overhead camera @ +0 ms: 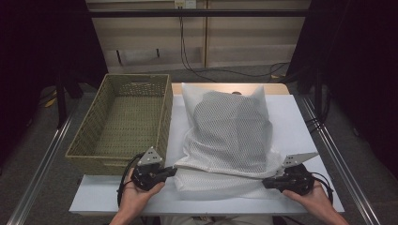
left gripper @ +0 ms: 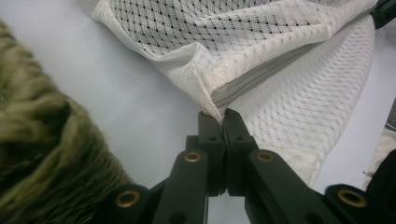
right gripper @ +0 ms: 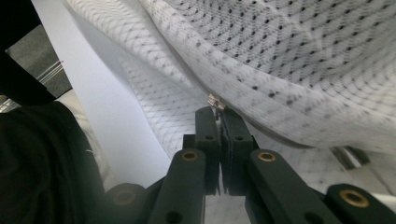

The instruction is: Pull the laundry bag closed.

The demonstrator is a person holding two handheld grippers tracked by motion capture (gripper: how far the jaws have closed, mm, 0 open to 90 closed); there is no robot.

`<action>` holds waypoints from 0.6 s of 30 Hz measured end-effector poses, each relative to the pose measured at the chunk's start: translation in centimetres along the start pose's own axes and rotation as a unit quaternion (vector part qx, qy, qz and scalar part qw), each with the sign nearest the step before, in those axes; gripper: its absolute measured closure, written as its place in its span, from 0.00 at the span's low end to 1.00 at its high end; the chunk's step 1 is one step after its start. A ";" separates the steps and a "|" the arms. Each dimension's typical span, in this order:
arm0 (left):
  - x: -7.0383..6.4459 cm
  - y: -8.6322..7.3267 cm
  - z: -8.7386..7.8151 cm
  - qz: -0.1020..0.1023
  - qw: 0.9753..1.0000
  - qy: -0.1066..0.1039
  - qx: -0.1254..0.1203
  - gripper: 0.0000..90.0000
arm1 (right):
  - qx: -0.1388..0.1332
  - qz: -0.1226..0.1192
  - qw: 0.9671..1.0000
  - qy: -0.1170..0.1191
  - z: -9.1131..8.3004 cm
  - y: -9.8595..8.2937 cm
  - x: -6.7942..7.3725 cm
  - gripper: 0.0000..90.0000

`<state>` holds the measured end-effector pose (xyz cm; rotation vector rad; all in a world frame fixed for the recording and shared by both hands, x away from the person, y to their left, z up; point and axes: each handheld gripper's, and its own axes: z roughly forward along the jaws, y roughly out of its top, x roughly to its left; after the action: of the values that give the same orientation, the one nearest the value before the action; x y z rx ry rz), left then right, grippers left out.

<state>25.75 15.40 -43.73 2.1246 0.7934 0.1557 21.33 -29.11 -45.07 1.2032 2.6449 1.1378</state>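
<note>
A white mesh laundry bag lies on the white table, bulging with something dark inside. Its zippered mouth faces the near edge. My left gripper is shut on the bag's near left corner, right at the end of the zipper. My right gripper is shut on the small metal zipper pull at the bag's near right corner. In the left gripper view the jaws pinch the fabric, and in the right gripper view the jaws close on the pull. The upper mesh layer is lifted off the lower one.
A woven green-brown basket stands empty just left of the bag, its near corner beside my left gripper; its rim fills the left side of the left gripper view. Cables run across the floor beyond the table.
</note>
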 end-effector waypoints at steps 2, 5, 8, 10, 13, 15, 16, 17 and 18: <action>0.1 0.0 0.0 -0.002 1.000 0.000 -0.001 0.99 | 0.000 -0.001 1.000 -0.003 -0.1 -0.1 -0.1 0.97; 0.1 0.1 0.1 -0.004 1.000 -0.002 -0.002 0.99 | -0.003 0.000 1.000 -0.004 -0.3 -0.2 -0.3 0.97; 0.2 0.1 0.1 -0.005 1.000 -0.002 -0.001 0.99 | -0.003 0.002 1.000 -0.007 -0.6 -0.4 -0.5 0.97; 0.2 0.1 0.1 -0.005 1.000 0.005 0.001 0.99 | -0.004 0.005 1.000 -0.005 -0.7 -0.5 -0.6 0.97; 0.3 0.1 0.0 -0.007 1.000 0.007 0.003 0.99 | -0.006 0.005 1.000 -0.008 -0.9 -0.7 -1.0 0.97; 0.4 0.1 0.1 -0.009 1.000 0.003 0.000 0.99 | -0.006 0.008 1.000 -0.013 -1.1 -0.8 -1.1 0.97; 0.4 0.0 0.0 -0.010 1.000 0.002 -0.002 0.99 | -0.007 0.009 1.000 -0.013 -1.2 -0.9 -1.2 0.97; 0.4 0.0 0.0 -0.009 1.000 0.005 0.000 0.99 | -0.005 0.011 1.000 -0.016 -1.3 -1.0 -1.2 0.97; 0.3 0.0 0.0 -0.009 1.000 0.001 0.000 0.99 | -0.007 0.011 1.000 -0.015 -1.3 -1.0 -1.3 0.97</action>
<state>26.01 15.60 -43.77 2.1170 0.8141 0.1477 21.18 -31.25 -45.09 1.2390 2.6041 1.1316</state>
